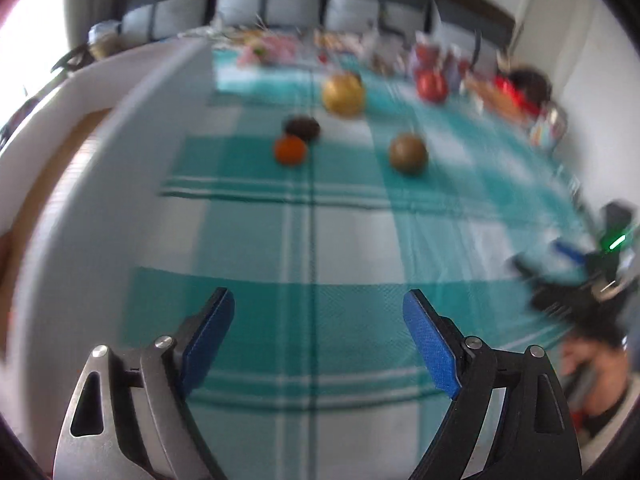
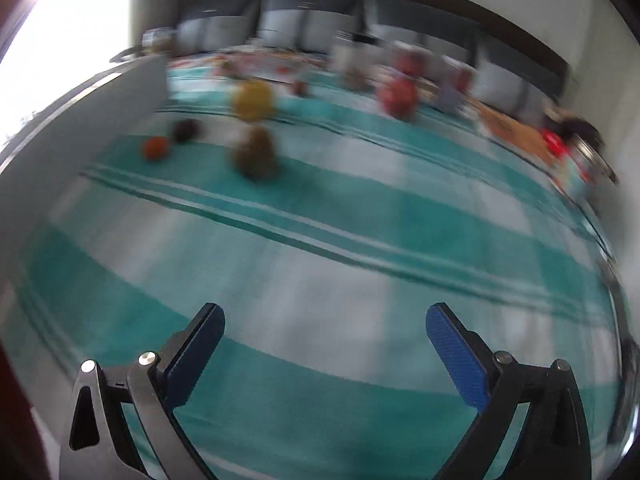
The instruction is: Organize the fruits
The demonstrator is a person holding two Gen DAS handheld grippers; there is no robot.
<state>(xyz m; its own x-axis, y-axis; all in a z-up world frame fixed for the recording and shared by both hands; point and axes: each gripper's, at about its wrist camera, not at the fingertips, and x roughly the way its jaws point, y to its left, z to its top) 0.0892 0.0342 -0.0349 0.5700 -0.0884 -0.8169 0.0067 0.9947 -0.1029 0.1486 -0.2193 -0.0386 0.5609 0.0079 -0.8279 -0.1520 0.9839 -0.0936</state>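
Both the left gripper point(image 1: 319, 312) and right gripper point(image 2: 325, 326) are spread apart, empty. The round fruits (blurred) point(image 1: 408, 153) could be nudged and rolled away.

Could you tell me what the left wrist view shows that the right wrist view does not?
Only the left wrist view shows the right hand-held gripper from outside, blurred at the right edge with a green light, and a person below it. Only the right wrist view shows that gripper's own open fingers, with nothing between them. Both share the teal checked tablecloth, the yellow fruit, orange fruit, dark fruit, brown fruit and red fruit.
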